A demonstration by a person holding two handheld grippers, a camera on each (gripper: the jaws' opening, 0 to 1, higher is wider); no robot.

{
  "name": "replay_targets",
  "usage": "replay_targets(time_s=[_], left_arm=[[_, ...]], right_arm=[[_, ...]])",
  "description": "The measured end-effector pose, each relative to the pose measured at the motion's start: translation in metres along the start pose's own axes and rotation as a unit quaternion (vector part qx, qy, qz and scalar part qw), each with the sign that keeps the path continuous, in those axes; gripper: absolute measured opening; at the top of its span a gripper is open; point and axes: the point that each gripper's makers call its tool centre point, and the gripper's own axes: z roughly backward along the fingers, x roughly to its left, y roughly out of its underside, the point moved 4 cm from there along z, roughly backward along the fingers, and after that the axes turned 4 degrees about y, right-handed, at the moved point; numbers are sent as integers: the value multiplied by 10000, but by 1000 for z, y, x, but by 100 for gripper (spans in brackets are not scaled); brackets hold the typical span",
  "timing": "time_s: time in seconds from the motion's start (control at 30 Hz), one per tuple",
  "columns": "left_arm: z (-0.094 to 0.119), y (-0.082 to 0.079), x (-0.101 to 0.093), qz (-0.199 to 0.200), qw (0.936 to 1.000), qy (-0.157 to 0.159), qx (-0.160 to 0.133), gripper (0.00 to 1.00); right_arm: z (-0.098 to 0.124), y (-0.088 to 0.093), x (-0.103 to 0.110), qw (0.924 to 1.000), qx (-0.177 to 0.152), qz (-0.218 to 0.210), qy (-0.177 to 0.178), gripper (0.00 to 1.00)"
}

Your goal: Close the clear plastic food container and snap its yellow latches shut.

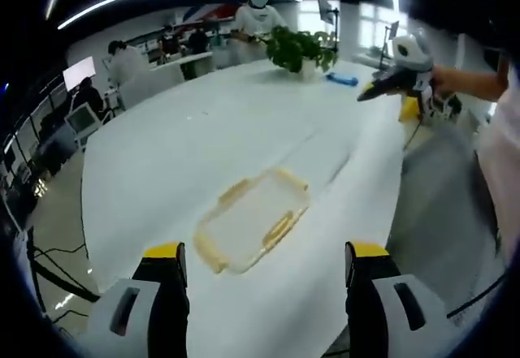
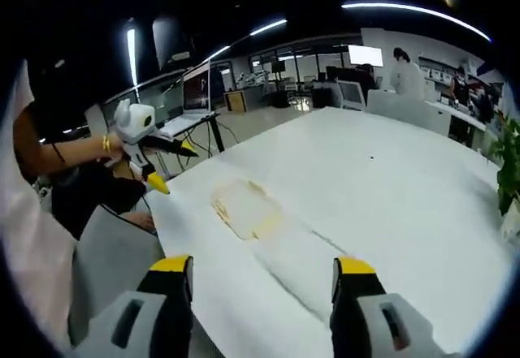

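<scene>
Left gripper view shows the clear food container [image 1: 252, 222] lying flat near the table's [image 1: 195, 147] close edge, lid seemingly on, yellow latches [image 1: 279, 228] along its sides. Best to come down gently and press one latch at a time. Both the left gripper [image 1: 266, 270] and right gripper [image 2: 264, 281] have jaws wide apart, holding and touching nothing

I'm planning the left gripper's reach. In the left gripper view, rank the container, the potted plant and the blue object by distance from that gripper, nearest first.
1. Clear container: just ahead, between the open jaws.
2. Blue object: far across the table, right.
3. Potted plant: far edge, slightly beyond it, though close.
</scene>
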Motion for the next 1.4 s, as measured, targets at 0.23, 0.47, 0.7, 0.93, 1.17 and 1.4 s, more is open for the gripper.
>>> replay_targets(time_s=[0.23,0.47,0.7,0.93,1.17,1.4], left_arm=[[-17,6,14,-52,9993,194,330,79],[-27,6,33,-382,9968,323,618,78],[-37,9,37,-795,9910,552,926,78],[-50,15,38,-1007,9854,761,1143,77],[-58,20,44,-1027,9823,863,1306,77],[-66,24,59,-927,9835,874,1283,73]], right_arm=[[-30,-13,0,9991,138,274,-277,69],[-58,-25,5,9948,352,733,-618,69],[-85,-36,9,9882,555,1179,-811,68],[-115,-35,23,9729,1216,1634,-1094,68],[-142,-30,26,9593,1655,1899,-1274,68],[-165,-16,20,9461,2182,2081,-1183,70]])
